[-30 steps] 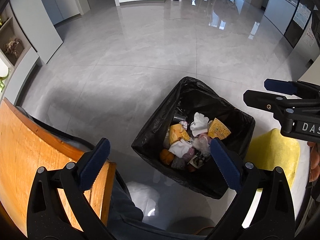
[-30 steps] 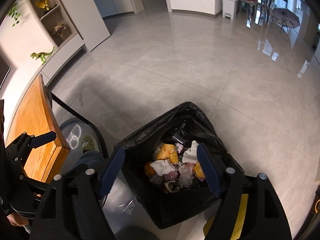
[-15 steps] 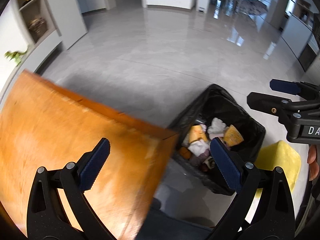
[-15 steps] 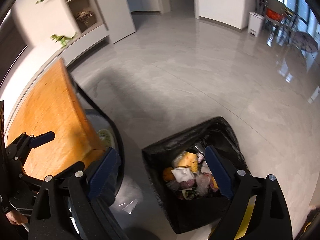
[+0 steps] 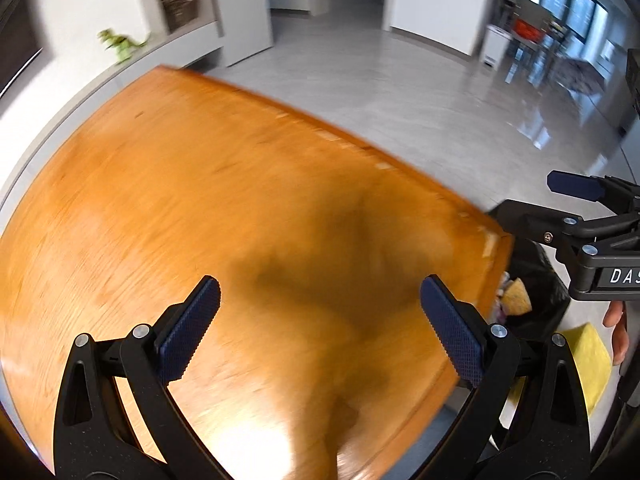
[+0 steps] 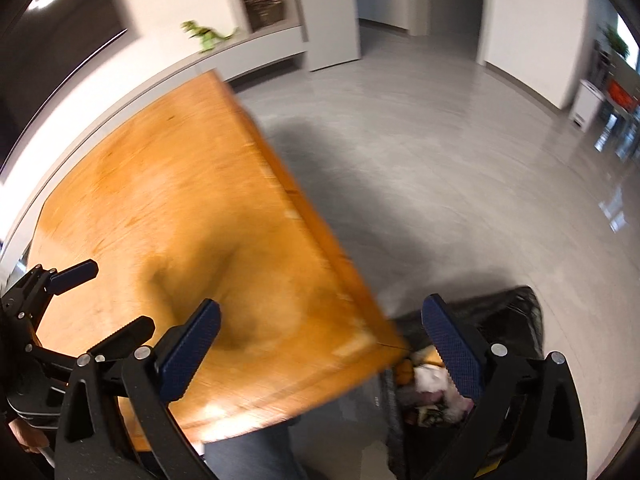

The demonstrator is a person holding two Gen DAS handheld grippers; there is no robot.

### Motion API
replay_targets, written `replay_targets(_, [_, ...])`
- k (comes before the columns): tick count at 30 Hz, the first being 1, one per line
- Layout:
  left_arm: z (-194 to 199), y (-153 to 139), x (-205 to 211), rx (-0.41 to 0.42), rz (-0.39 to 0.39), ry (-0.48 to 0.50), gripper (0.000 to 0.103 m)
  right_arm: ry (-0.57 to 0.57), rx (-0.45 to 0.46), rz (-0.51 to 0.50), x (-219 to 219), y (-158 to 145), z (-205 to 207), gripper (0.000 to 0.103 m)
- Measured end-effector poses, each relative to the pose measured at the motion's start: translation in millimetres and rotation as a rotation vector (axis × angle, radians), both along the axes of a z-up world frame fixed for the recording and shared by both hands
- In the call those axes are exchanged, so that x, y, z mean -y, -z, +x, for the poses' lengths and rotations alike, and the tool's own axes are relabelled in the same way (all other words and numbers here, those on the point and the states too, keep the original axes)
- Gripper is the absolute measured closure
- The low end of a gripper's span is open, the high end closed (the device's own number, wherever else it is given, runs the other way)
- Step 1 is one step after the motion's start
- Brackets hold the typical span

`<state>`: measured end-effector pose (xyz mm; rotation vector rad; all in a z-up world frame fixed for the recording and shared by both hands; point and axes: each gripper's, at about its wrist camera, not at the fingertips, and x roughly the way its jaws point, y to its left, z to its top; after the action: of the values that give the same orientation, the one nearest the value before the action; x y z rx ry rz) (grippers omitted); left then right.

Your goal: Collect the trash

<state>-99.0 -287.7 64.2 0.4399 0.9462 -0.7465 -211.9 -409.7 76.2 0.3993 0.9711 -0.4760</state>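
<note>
My left gripper (image 5: 320, 320) is open and empty above a bare wooden table (image 5: 200, 220). My right gripper (image 6: 320, 344) is open and empty over the table's right corner (image 6: 224, 240). The black-lined trash bin (image 6: 504, 320) stands on the floor just right of the table, with mixed trash (image 6: 428, 384) inside. In the left wrist view only a sliver of the bin (image 5: 536, 280) shows past the table edge, with the right gripper (image 5: 576, 200) above it. The left gripper also shows at the left edge of the right wrist view (image 6: 80, 292). Both views are motion-blurred.
A yellow object (image 5: 588, 360) lies on the floor beside the bin. A green toy dinosaur (image 6: 204, 36) stands on a white ledge behind the table. Grey tiled floor (image 6: 460, 200) spreads to the right. A small white bin (image 5: 496, 48) stands far back.
Both grippers have swung left and up from above the trash bin to over the wooden table. The bin has slid to the right edge of both views. Both stay open.
</note>
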Motion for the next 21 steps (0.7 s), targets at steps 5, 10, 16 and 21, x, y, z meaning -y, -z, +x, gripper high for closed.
replay_targets(5, [23, 3, -56, 0.0, -0.001, -0.115, 0.006, -0.107, -0.005, 0.011, -37, 7, 46, 0.003])
replay_targets(10, [45, 4, -114, -0.004, -0.006, -0.247, 0.006, -0.214, -0.01, 0.021, -78, 14, 84, 0.003])
replay_targets(16, [58, 7, -171, -0.002, -0.013, -0.398, 0.006, -0.317, 0.002, 0.028, -121, 19, 117, 0.003])
replay_targets(21, [63, 11, -204, -0.005, -0.014, -0.489, 0.006, -0.379, -0.006, 0.033, -152, 25, 140, 0.003])
